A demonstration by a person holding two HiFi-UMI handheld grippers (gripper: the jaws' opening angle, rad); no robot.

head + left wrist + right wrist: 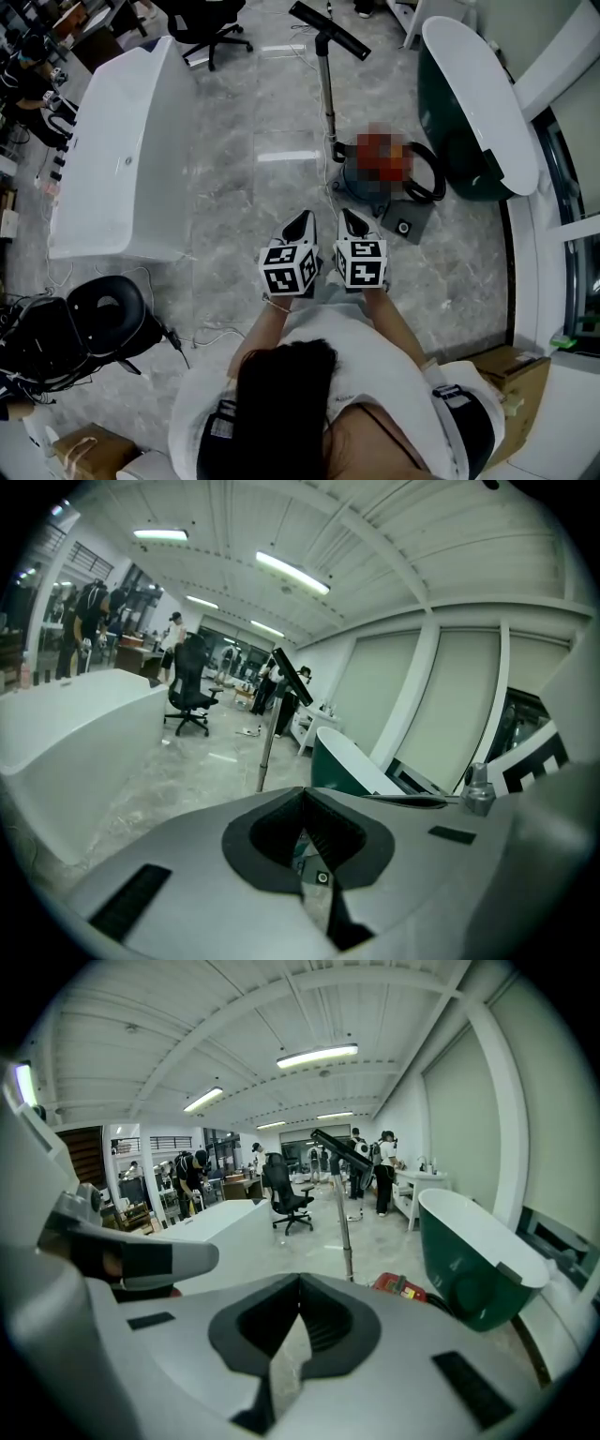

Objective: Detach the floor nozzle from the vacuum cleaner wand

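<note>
Marble floor (234, 178); green bathtub (437, 114) beside wand (328, 94).

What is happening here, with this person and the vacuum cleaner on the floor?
A person holds a two-jaw gripper in each hand, side by side in front of the body. The left gripper and the right gripper both have their jaws shut, with nothing between them. Ahead on the floor stands the vacuum cleaner, its wand upright, with the floor nozzle still attached at the top end. Neither gripper touches it yet.
</note>
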